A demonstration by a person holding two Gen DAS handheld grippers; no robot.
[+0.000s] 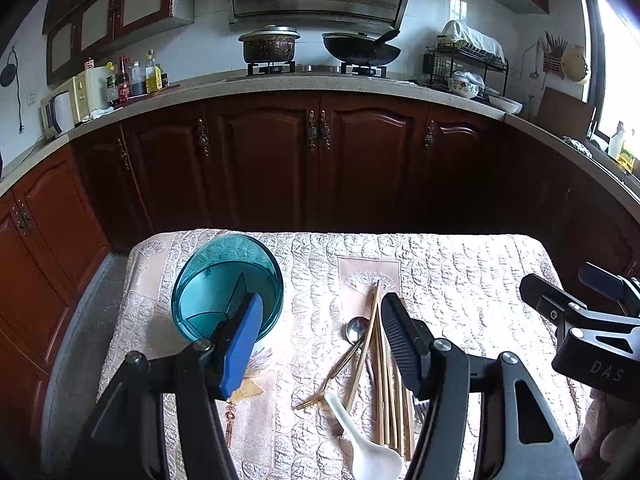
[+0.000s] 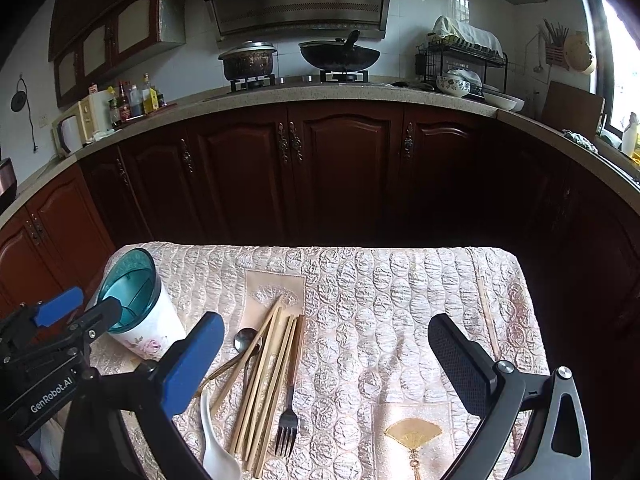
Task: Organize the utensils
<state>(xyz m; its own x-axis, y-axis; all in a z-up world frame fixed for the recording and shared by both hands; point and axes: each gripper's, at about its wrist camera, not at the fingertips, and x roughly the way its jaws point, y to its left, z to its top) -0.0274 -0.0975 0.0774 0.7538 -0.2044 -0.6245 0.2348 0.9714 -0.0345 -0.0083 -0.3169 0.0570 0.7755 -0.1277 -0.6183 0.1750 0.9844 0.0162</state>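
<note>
While nothing is yet lifted, the job looks barely begun, and every piece I can see lies loose on the cloth.

Left gripper (image 1: 320,340): jaws spread wide, nothing between the pads; the blue pad hangs in front of the holder, the black pad over the sticks.

Right gripper (image 2: 324,364): jaws wide apart too, empty, with only bare cloth between them; the pile sits beside its blue pad.

White spoon (image 1: 366,446): nearest piece, a pale ceramic ladle shape, bowl toward the viewer, just below and between the left jaws.

Black fork (image 2: 287,426): dark metal, tines pointing near, lying just right of the sticks.

Chopsticks (image 2: 266,376): a loose bundle of pale wood, fanned and not squared up, running away from the jaws.

Gold fork (image 1: 332,376): thin, slanting under the sticks, tines toward the left pad's side.

Metal spoon (image 2: 245,339): small round bowl at the far end of the pile, partly under a stick.

Utensil holder (image 2: 136,300): upright, teal rim with inner dividers, white floral wall; its compartments look empty. It stands beyond the left gripper's blue pad, apart from the pile.

Tablecloth (image 2: 400,300): quilted, pale pink.

Remaining: by my judgement, all of it, every piece into the holder.
</note>
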